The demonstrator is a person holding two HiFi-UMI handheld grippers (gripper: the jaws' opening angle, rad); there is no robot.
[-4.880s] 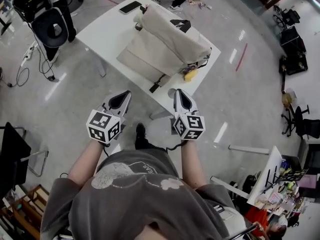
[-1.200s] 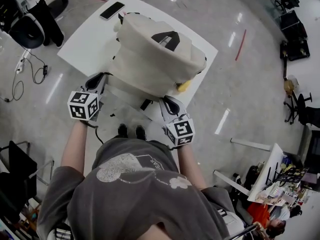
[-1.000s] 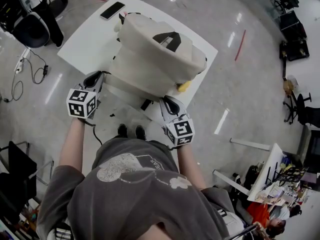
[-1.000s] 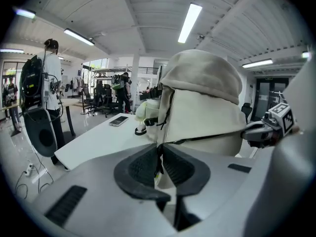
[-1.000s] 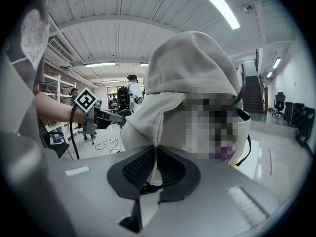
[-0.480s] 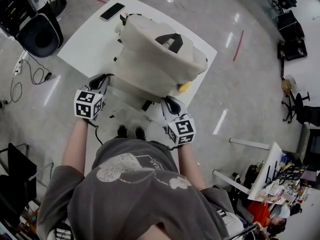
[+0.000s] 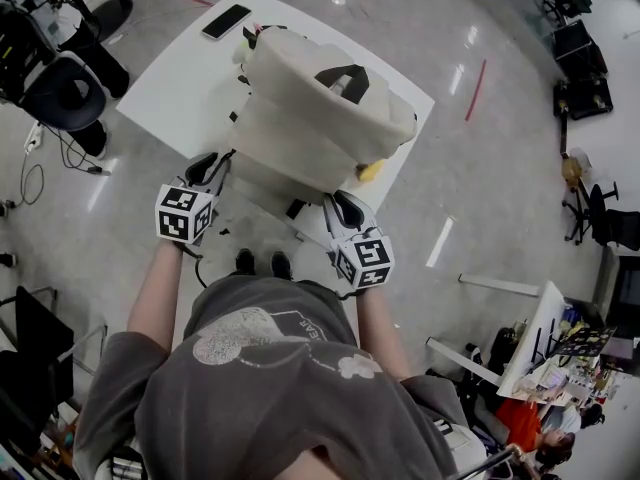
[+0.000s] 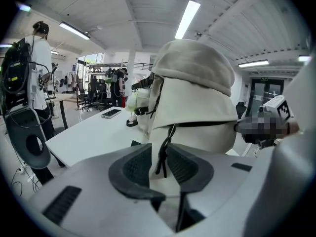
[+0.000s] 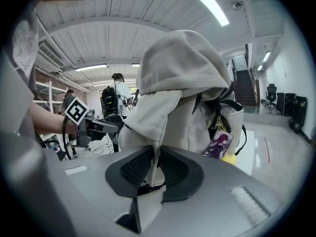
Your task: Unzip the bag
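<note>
At the table's (image 7: 180, 68) edge nearest the grippers, the bag (image 7: 320, 118) is shown upright, directly ahead of both grippers, its lower front at their tips. Risk as judged: w/ both sets of jaws just eased apart, the black pull cord (image 8: 162, 152) could slip from the left gripper (image 8: 159, 158), or fabric instead of cord could be caught on re-closing. W/o a firm hold by the right gripper (image 9: 155, 164), the bag could be dragged or tipped once the zip is pulled. Left jaws are held part open, cord hanging loose between the pads. Right jaws are parted narrowly, a fold (image 9: 153, 142) of the bag's front between them, no clamp evident.
</note>
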